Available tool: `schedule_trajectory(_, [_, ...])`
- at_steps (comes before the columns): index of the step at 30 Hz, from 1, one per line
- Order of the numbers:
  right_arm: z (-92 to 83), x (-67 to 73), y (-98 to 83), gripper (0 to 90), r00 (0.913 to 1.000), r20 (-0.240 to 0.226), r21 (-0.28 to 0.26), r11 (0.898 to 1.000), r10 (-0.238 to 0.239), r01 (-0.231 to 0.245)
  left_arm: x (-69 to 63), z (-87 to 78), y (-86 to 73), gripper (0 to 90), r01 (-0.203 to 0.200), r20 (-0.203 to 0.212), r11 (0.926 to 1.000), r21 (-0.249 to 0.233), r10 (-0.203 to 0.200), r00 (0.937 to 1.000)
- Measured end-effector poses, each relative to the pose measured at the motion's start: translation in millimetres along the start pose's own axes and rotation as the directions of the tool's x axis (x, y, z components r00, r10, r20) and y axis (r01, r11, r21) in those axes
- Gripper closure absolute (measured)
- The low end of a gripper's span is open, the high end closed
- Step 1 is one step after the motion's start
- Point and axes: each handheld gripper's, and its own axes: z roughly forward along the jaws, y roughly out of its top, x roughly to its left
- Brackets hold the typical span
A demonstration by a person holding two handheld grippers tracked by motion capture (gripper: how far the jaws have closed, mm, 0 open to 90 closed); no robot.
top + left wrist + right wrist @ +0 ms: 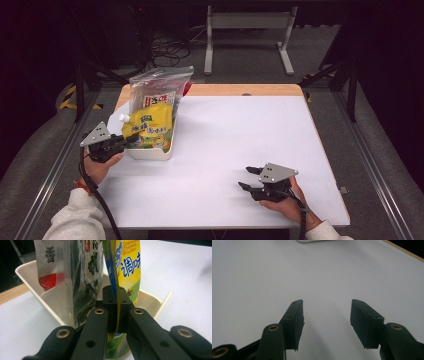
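Note:
A yellow bouillon pouch with a white spout stands in a white tray at the table's left. My left gripper is shut on the pouch's edge; in the left gripper view the jaws pinch the thin seam of the pouch at my left gripper. Behind it in the tray leans a clear bag of dried seaweed. My right gripper rests low over the table's front right, open, with nothing between its jaws.
The white tabletop has a wooden edge at the back. The tray's rim curves round the packets. A grey metal frame stands on the floor behind the table, beside loose cables.

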Motion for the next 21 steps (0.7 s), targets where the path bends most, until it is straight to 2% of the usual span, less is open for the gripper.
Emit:
schedule_trajectory(4, [-1.5,-1.8,0.6,43.8,1.0000,0.007,-0.004,1.000,0.002,-0.002,0.4,0.5,-3.0,88.5,0.007,-0.006,0.9999,0.015,-0.007,1.0000])
schedule_trajectory(10, [-2.5,-3.1,0.9,43.2,0.9999,0.011,-0.006,1.000,0.003,-0.003,0.1,1.1,-4.5,87.8,0.024,-0.016,0.9997,0.006,-0.023,0.9996])
schedule_trajectory(11, [-2.9,-3.2,1.0,43.2,0.9999,0.012,-0.007,1.000,0.003,-0.003,-0.4,1.0,-5.0,86.9,0.044,-0.026,0.9991,-0.001,-0.044,0.9987])
schedule_trajectory(13, [-3.5,-3.8,1.3,43.1,0.9999,0.011,-0.010,1.000,0.006,-0.006,-0.6,0.1,-6.6,86.0,0.068,-0.018,0.9976,-0.012,-0.068,0.9975])
schedule_trajectory(14, [-3.5,-3.8,1.3,43.1,0.9999,0.011,-0.010,1.000,0.006,-0.006,-0.6,0.1,-6.6,84.6,0.068,-0.018,0.9976,-0.012,-0.068,0.9975])
schedule_trajectory(17, [-4.3,-3.9,2.4,43.1,0.9999,0.010,-0.010,1.000,0.001,-0.001,-2.8,-1.2,-7.8,79.1,0.076,-0.058,0.9971,-0.009,-0.076,0.9954])
schedule_trajectory(20, [-4.3,-4.1,2.9,43.2,1.0000,0.006,-0.010,1.000,-0.003,0.003,-3.9,-2.2,-9.1,76.1,0.084,-0.069,0.9964,-0.015,-0.084,0.9940])
schedule_trajectory(21, [-4.1,-4.4,3.2,43.2,1.0000,0.007,-0.011,1.000,-0.003,0.003,-5.2,-3.2,-9.3,76.1,0.093,-0.084,0.9956,-0.011,-0.093,0.9921])
